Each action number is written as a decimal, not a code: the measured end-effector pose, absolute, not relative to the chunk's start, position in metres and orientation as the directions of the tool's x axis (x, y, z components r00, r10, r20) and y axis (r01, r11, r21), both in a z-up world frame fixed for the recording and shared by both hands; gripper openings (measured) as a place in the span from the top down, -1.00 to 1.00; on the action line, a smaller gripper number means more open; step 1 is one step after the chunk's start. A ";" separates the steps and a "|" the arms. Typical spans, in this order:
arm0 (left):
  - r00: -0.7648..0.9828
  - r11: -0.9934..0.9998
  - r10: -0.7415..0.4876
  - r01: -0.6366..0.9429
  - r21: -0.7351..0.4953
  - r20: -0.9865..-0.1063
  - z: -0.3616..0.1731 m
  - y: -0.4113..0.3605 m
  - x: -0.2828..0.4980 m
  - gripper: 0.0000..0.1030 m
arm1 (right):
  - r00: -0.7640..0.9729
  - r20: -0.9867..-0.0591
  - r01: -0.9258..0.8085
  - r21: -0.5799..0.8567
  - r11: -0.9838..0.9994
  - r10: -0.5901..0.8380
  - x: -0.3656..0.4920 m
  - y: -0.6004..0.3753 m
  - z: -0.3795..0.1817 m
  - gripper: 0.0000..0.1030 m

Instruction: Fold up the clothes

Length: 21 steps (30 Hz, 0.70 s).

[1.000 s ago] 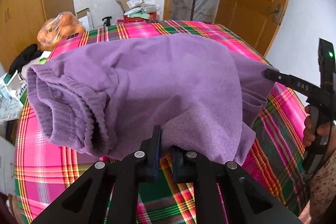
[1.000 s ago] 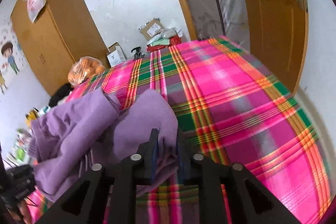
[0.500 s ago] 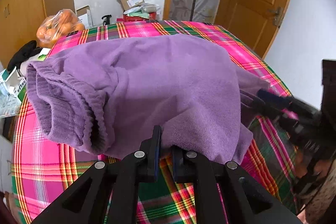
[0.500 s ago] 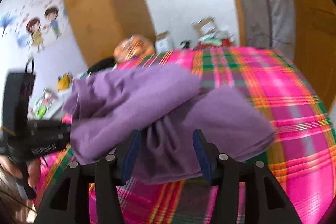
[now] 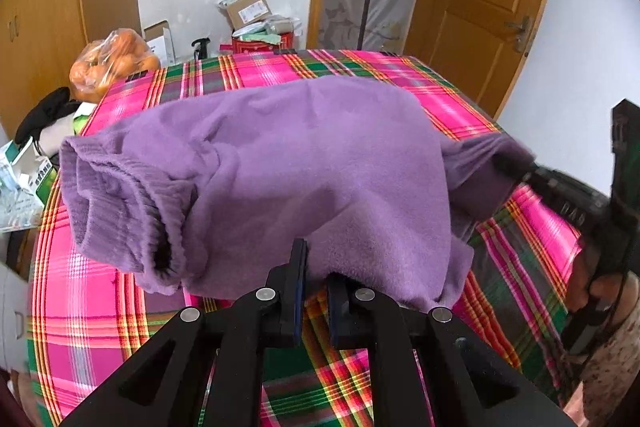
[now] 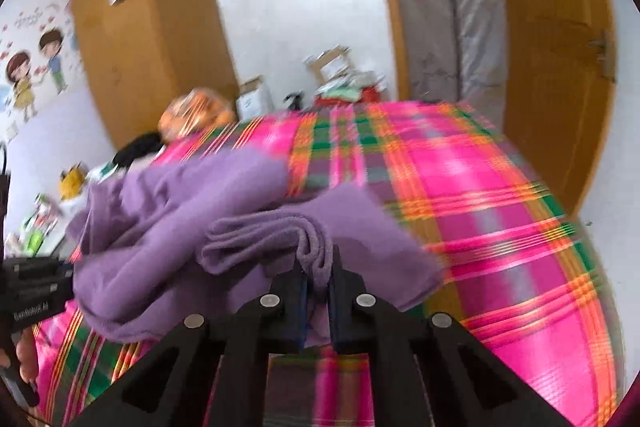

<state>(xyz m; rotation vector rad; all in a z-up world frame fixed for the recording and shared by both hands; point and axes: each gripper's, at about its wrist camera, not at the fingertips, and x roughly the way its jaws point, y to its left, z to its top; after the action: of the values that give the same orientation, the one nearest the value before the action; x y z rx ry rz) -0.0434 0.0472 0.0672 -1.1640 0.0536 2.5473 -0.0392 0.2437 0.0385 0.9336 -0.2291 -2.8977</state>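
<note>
1. Pink-and-green plaid cloth (image 5: 256,71) covers the worktop in a room with wooden doors and a white wall.
2. Nearest the camera, the left claw (image 5: 316,283) is clamped on the near hem of a purple fleece garment (image 5: 304,163) lying across the plaid.
3. At the garment's right end, the right claw (image 6: 318,277) has just closed, its jaws pinching a bunched fold of the purple fleece.
4. Farther back, a bag of oranges (image 5: 114,61) and cardboard boxes (image 5: 248,9) sit beyond the worktop.
</note>
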 end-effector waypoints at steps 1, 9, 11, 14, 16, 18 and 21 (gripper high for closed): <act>-0.609 -0.942 0.287 -0.320 -0.103 -0.739 0.068 0.048 -0.043 0.83 | -0.822 -0.560 0.016 0.168 -0.986 -0.109 -0.037 0.251 0.044 0.85; -0.591 -0.933 0.299 -0.346 -0.099 -0.749 0.064 0.058 -0.045 0.83 | -0.847 -0.526 -0.172 0.143 -0.975 0.072 -0.032 0.316 0.065 0.84; -0.576 -0.929 0.304 -0.357 -0.101 -0.759 0.060 0.061 -0.046 0.83 | -0.833 -0.543 -0.219 0.143 -0.965 0.108 -0.033 0.330 0.061 0.84; -0.564 -0.927 0.308 -0.360 -0.108 -0.766 0.057 0.060 -0.049 0.83 | -0.806 -0.576 -0.263 0.139 -0.955 0.138 -0.037 0.342 0.050 0.84; -0.557 -0.927 0.309 -0.358 -0.113 -0.771 0.056 0.058 -0.050 0.83 | -0.786 -0.599 -0.281 0.128 -0.951 0.151 -0.040 0.346 0.042 0.83; -0.551 -0.926 0.308 -0.361 -0.112 -0.776 0.054 0.058 -0.050 0.79 | -0.768 -0.619 -0.295 0.115 -0.949 0.164 -0.042 0.348 0.035 0.81; -0.540 -0.924 0.308 -0.366 -0.110 -0.783 0.051 0.054 -0.045 0.63 | -0.744 -0.647 -0.310 0.110 -0.944 0.169 -0.043 0.350 0.027 0.81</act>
<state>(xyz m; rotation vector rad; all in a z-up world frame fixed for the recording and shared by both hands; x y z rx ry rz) -0.0455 0.0543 0.0515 -1.2334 0.0940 2.4615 -0.0433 0.3502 0.0269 1.1450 -0.3626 -3.1813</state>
